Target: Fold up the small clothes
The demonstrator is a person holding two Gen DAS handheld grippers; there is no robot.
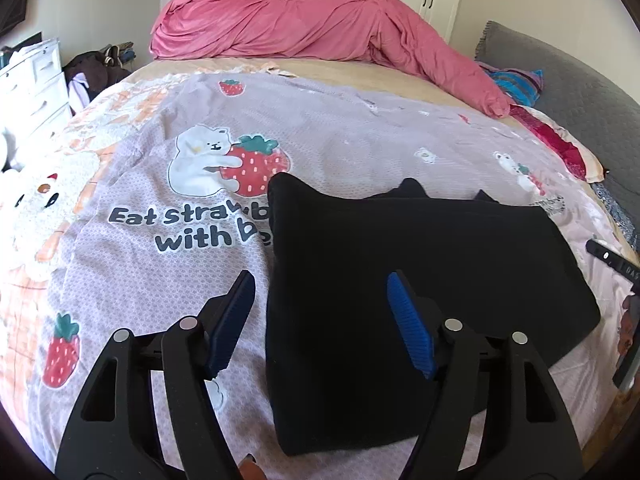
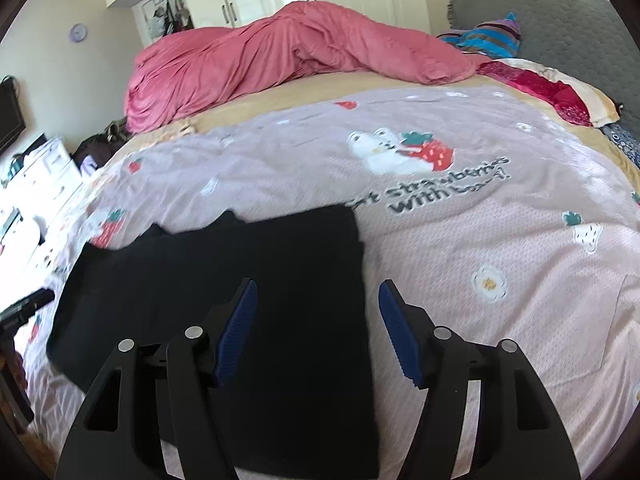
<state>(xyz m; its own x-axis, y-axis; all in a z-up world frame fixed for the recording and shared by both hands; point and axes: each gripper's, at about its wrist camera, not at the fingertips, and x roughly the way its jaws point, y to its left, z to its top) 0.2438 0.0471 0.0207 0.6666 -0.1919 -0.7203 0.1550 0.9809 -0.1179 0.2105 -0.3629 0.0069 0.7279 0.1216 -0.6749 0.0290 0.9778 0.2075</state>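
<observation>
Both grippers hang over the bed with jaws spread and nothing between them: the left gripper (image 1: 320, 284) above the left edge of the folded black garment (image 1: 420, 280), the right gripper (image 2: 316, 292) above its right edge. It lies flat on the strawberry-print sheet (image 1: 340, 128). Farther back, a pink duvet (image 1: 300, 20) is heaped.

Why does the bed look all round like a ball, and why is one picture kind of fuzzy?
Left wrist view: the fisheye lens bends the bedspread into a dome with dark corners, yet its lettering stays crisp. Right wrist view: same bending, but softer, with smeared lettering on the bedspread. In both, the black garment shows almost no detail.
</observation>
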